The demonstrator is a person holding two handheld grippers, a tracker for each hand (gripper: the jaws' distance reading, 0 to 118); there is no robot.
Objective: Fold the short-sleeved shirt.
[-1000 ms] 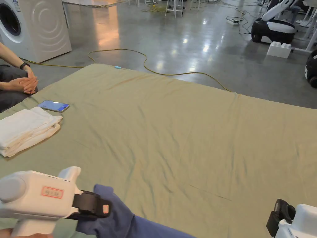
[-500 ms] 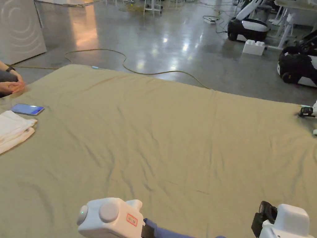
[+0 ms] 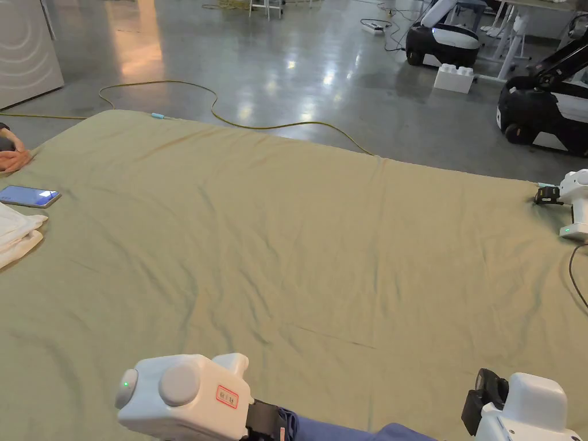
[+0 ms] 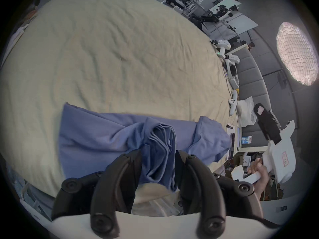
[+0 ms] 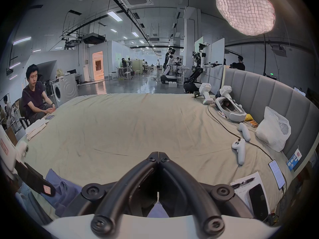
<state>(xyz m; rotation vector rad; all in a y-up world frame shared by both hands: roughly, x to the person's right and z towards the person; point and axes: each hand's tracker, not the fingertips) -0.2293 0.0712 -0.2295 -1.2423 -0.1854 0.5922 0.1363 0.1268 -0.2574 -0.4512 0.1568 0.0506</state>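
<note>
A blue short-sleeved shirt (image 4: 107,139) lies crumpled on the olive bed sheet (image 3: 298,241) at the near edge. In the head view a strip of the shirt (image 3: 344,430) shows at the bottom. My left gripper (image 4: 158,154) is shut on a bunched fold of it, with fabric pressed between both jaws; in the head view the left gripper (image 3: 273,424) is low at centre-left. My right gripper (image 5: 158,154) is shut with its tips touching and nothing between them. It hovers at the bottom right in the head view (image 3: 483,397), just right of the shirt (image 5: 60,187).
Folded white towels (image 3: 14,235) and a phone (image 3: 28,196) lie at the left edge, by a seated person (image 5: 34,97). Spare grippers (image 3: 571,201), a cable (image 5: 224,125), a headset (image 5: 230,108), controllers (image 5: 239,149) and a white bag (image 5: 272,130) line the right side by the headboard.
The head camera has panned right. My left gripper has carried the shirt to the right along the near edge. The right gripper stays low at the right.
</note>
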